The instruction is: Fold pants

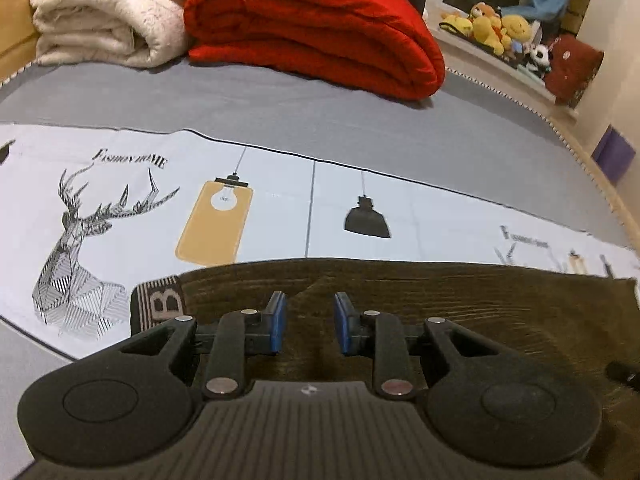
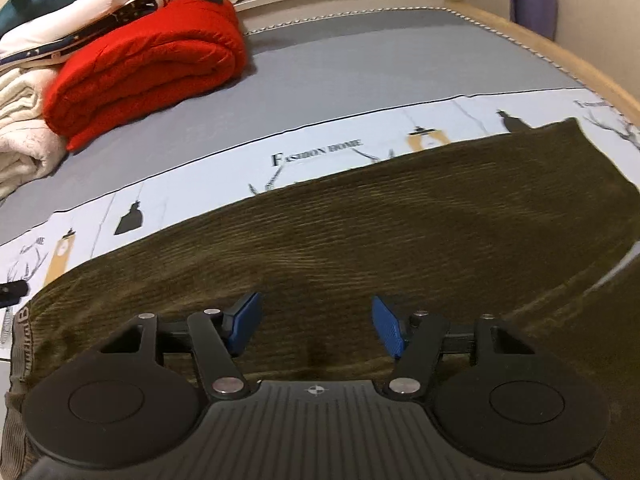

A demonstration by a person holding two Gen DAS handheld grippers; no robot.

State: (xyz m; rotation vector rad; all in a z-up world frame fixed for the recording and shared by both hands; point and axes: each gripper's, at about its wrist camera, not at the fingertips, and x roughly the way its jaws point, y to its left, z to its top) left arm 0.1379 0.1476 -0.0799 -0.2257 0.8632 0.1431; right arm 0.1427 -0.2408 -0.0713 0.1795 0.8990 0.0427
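Dark olive corduroy pants (image 1: 460, 312) lie flat across the printed white band of the bed sheet (image 1: 280, 216). Their waistband (image 1: 160, 304), with a large letter B, is at the left end. My left gripper (image 1: 311, 320) hovers over the cloth near the waistband, its blue pads a narrow gap apart with a small ridge of fabric showing between them, not pinched. In the right wrist view the pants (image 2: 400, 220) stretch from the waistband (image 2: 20, 340) at the lower left to the far right. My right gripper (image 2: 316, 326) is over their middle, jaws wide apart and holding nothing.
A folded red blanket (image 1: 320, 28) and a cream blanket (image 1: 104, 20) are stacked at the far side of the grey bed (image 1: 360, 128). Plush toys (image 1: 492, 24) sit on a ledge beyond. The wooden bed edge (image 2: 560, 52) runs along the right, with a purple item (image 2: 534, 4) behind it.
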